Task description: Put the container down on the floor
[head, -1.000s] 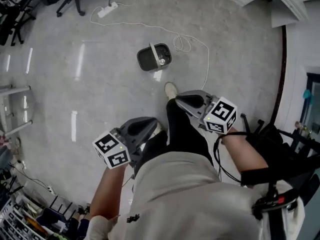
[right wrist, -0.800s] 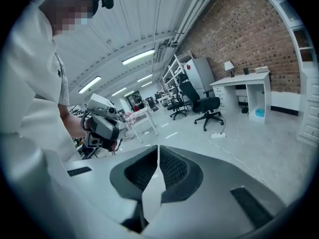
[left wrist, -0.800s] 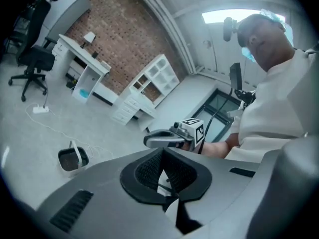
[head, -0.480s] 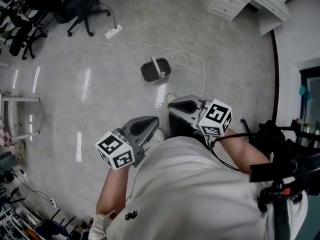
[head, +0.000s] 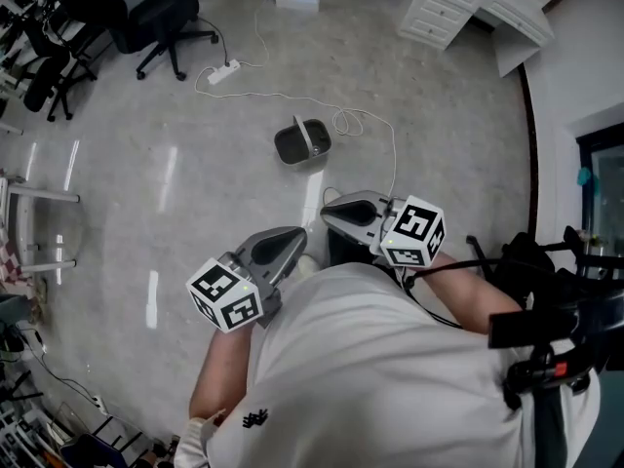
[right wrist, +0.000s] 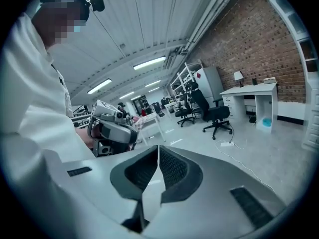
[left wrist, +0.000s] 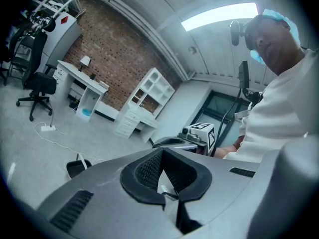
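Both tools are sitting fully closed and empty. The left tool [left wrist: 160, 153] is pressing its ribbed pads together on nothing, and the right tool [right wrist: 157, 153] is doing the same. Each is hovering close to the person's white-shirted torso [head: 370, 378]. Well ahead of them, the dark grey rectangular plastic container [head: 303, 144], with its pale handle, is resting upright on the pale grey floor [head: 195, 203], apart from either tool. By my judgement the put-down is looking complete, and the next move is calling only for keeping clear of the container.
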Demonstrator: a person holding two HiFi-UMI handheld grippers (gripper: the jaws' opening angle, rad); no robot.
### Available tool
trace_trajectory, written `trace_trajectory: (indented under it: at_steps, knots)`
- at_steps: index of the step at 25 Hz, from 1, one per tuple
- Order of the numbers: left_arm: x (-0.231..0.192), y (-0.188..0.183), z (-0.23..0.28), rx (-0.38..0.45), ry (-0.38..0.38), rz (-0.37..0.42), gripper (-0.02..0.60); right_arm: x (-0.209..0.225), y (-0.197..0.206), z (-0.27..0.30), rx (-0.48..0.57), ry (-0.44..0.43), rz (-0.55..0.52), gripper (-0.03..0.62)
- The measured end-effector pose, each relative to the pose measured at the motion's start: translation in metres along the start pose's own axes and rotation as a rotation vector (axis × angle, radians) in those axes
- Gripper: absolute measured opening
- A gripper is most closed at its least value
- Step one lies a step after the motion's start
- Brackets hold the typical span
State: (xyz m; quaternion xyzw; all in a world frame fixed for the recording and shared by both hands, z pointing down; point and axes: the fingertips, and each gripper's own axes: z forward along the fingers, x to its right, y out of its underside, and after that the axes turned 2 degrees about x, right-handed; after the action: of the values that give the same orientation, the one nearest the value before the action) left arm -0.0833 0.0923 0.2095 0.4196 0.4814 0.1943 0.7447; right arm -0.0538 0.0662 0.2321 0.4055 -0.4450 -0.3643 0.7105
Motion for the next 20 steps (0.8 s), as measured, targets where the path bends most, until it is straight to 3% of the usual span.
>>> trace_trajectory:
  at_steps: [7,20]
  knots:
    - [0.012,0.017,-0.012,0.031,-0.021,0.017,0.009,-0.026,0.021,0.0,-0.025,-0.016,-0.036,0.021]
    - [-0.003,0.026,-0.048,0.022,-0.074,0.006,0.009,-0.049,0.013,0.027,-0.025,-0.041,-0.075,0.02]
